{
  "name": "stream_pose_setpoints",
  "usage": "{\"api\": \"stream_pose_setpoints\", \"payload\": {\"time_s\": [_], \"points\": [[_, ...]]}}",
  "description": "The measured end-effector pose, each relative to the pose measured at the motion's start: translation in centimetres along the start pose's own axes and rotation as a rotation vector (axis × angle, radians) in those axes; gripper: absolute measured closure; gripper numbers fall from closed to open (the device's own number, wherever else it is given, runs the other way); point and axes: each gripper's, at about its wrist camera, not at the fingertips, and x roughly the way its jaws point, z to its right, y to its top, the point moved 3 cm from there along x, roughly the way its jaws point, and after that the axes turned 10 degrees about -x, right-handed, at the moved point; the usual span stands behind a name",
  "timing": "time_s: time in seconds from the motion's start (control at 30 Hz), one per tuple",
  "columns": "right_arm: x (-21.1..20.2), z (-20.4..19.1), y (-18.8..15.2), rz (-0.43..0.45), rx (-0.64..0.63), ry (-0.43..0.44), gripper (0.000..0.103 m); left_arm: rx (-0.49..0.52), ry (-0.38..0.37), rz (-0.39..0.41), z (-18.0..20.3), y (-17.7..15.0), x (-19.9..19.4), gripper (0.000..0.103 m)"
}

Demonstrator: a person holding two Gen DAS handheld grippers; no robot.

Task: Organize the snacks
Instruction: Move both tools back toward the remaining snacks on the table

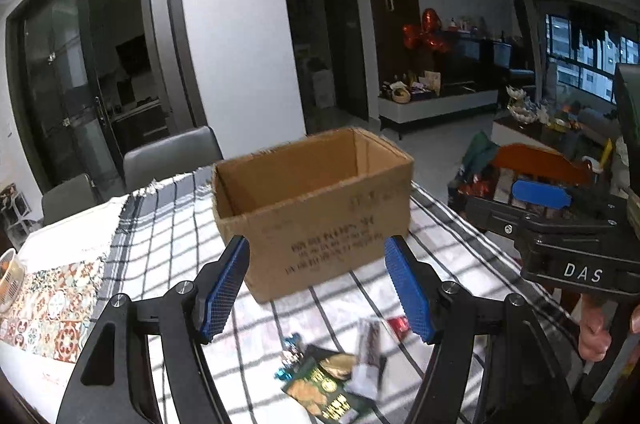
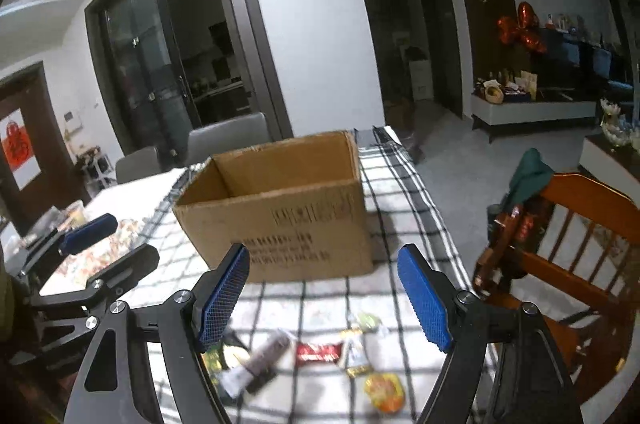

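An open, empty-looking cardboard box [image 1: 320, 207] [image 2: 280, 216] stands on the checked tablecloth [image 1: 168, 224]. In front of it lie loose snacks: a green packet [image 1: 324, 380], a dark stick wrapper [image 1: 368, 352] [image 2: 264, 356], a red wrapper [image 1: 400, 328] [image 2: 318, 352] and an orange-yellow sweet [image 2: 384, 390]. My left gripper [image 1: 317, 248] hovers above the snacks, open, nothing between its blue pads. My right gripper [image 2: 323, 252] is likewise open and empty, over the red wrapper. Each gripper shows at the edge of the other's view: the right one [image 1: 540, 191], the left one [image 2: 88, 228].
A wooden chair [image 2: 580, 224] with a bag on it stands off the table's right edge. Grey chairs [image 1: 172, 159] sit behind the table. A patterned mat [image 1: 52, 300] and a small basket [image 1: 10, 276] lie at the left. A hand [image 1: 596, 332] holds the right gripper.
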Motion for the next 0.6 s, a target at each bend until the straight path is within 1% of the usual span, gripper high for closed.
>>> {"api": "stream_pose_setpoints", "payload": {"time_s": [0.1, 0.3, 0.47, 0.6], "points": [[-0.2, -0.2, -1.6, -0.031, -0.029, 0.004, 0.026, 0.020, 0.001, -0.010, 0.5, -1.0, 0.0, 0.033], [0.2, -0.1, -4.8, -0.097, -0.029, 0.024, 0.026, 0.035, -0.013, -0.036, 1.6, -3.5, 0.2, 0.033], [0.8, 0.2, -7.2, -0.143, -0.034, 0.008, 0.027, 0.059, -0.002, -0.050, 2.2, -5.7, 0.6, 0.034], [1.2, 0.4, -9.1, -0.172, -0.047, -0.004, 0.027, 0.080, -0.003, -0.094, 2.5, -7.7, 1.4, 0.034]]}}
